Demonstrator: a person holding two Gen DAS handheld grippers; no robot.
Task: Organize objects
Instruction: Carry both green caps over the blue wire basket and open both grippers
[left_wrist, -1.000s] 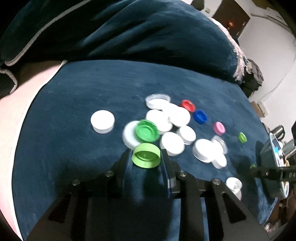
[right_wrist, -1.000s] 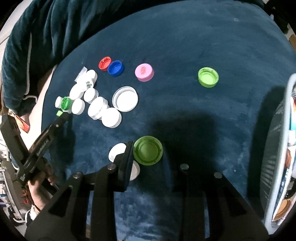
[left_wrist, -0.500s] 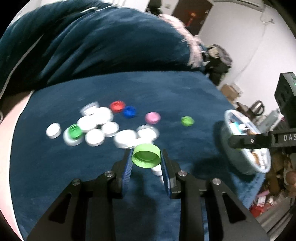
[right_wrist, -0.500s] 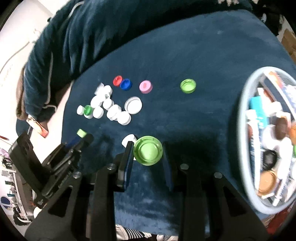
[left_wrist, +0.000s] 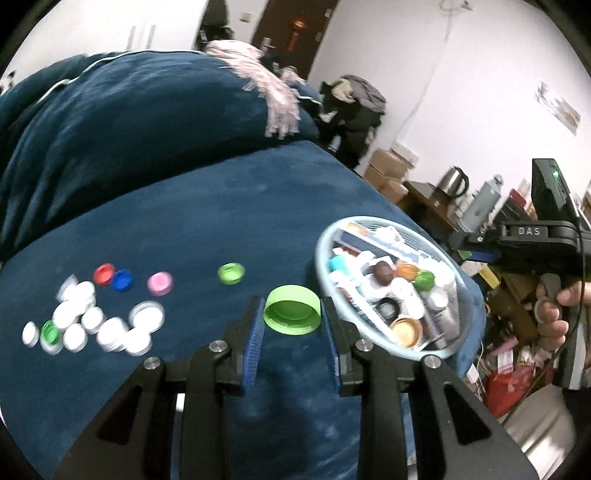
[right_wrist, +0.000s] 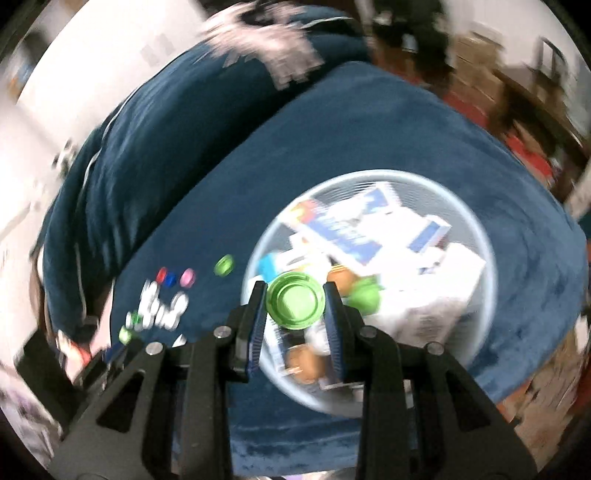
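Both caps lifted off the bed and carried to the basket

Left gripper fingers clamp a green cap; right gripper fingers clamp another green cap, now over the basket; drops seem next.

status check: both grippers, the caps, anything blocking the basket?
Left gripper shut on green cap. Right gripper shut on second green cap, over basket. Nothing blocking.

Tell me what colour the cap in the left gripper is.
Light green cap, clearest in the left wrist view.
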